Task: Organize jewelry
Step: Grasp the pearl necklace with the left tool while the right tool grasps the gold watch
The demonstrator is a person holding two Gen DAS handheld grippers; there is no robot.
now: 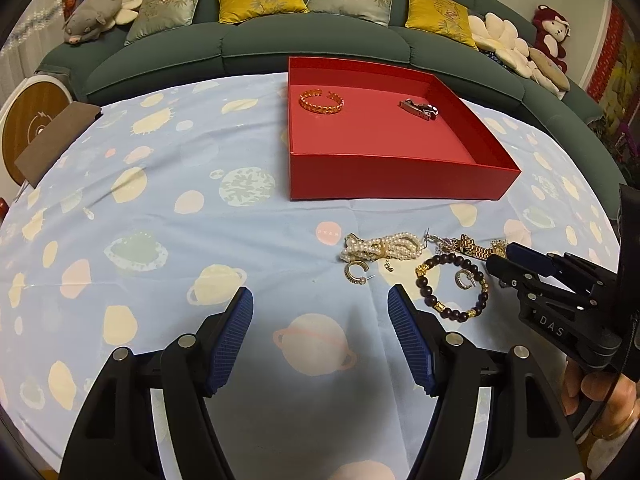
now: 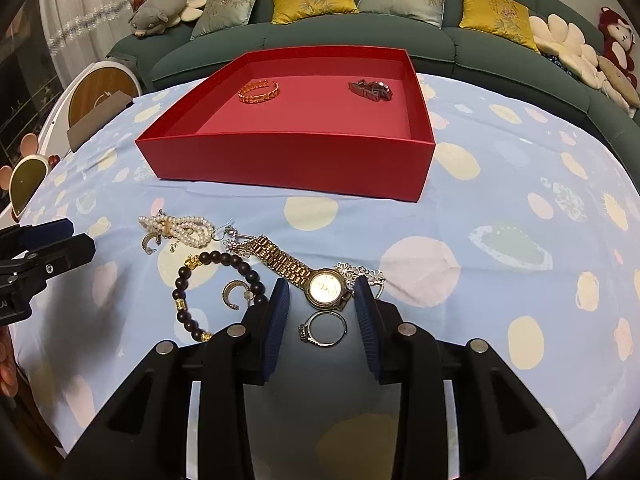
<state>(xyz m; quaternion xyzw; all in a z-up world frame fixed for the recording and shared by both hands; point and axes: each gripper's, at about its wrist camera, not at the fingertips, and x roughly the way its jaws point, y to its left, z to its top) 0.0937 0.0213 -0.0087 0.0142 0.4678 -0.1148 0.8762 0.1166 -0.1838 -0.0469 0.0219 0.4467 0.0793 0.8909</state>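
Observation:
On the planet-print cloth lies a pile of jewelry: a gold watch (image 2: 326, 288), a silver ring (image 2: 305, 333), a dark bead bracelet (image 2: 218, 257), pearl strands (image 2: 180, 228) and hoop earrings (image 2: 234, 294). My right gripper (image 2: 322, 284) is low over the cloth. The watch face sits between its blue pads with small gaps on both sides, and nothing is gripped. My left gripper (image 1: 320, 292) hovers wide open over bare cloth, just left of the bead bracelet (image 1: 452, 258). The red box (image 2: 280, 160) behind holds a gold bangle (image 2: 259, 92) and a silver metal piece (image 2: 370, 90).
A green sofa (image 1: 312, 44) with cushions and plush toys curves behind the table. A brown card (image 1: 56, 140) lies at the table's far left edge. A silver flower piece (image 2: 356, 270) lies against the watch. A hand (image 1: 592, 392) holds the right gripper's handle.

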